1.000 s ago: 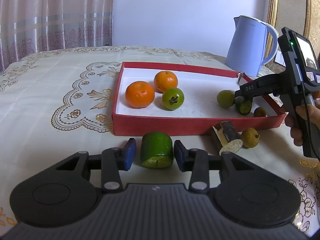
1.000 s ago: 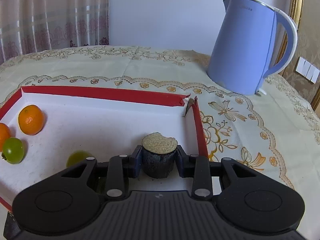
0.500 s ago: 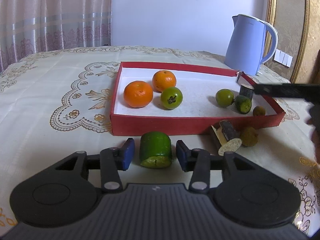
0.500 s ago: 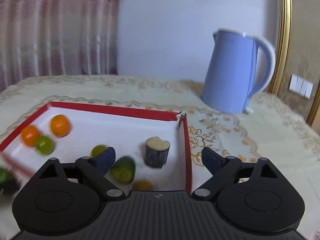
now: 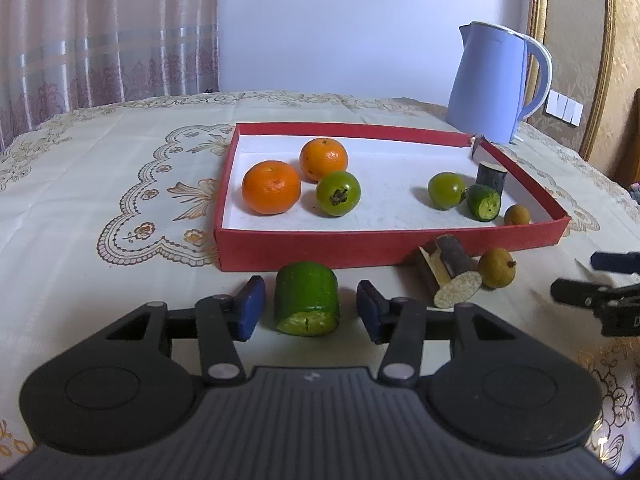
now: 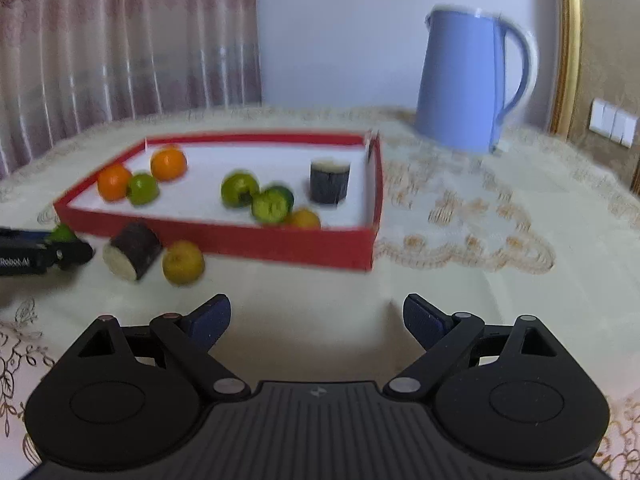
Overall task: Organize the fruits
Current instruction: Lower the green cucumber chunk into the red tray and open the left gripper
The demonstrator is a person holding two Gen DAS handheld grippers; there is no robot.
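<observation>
Your red tray (image 5: 384,240) already holds seven fruits; three wait on the desk (image 5: 100,208). Your left gripper (image 5: 306,310) straddles the green chunk (image 5: 306,300), jaws spread, not touching; your right gripper (image 6: 316,322) hangs wide, empty, near the dark log (image 6: 132,250) and yellow fruit (image 6: 183,262)

Probably a home dining room: embroidered tablecloth (image 5: 120,184), patterned curtains (image 5: 100,36), electric kettle (image 5: 492,84).

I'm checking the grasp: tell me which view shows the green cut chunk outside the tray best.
The left wrist view: the green cut chunk stands sharp and whole between the open left gripper fingers, in front of the red tray. The right wrist view is blurred and shows only a sliver behind the left gripper.
</observation>
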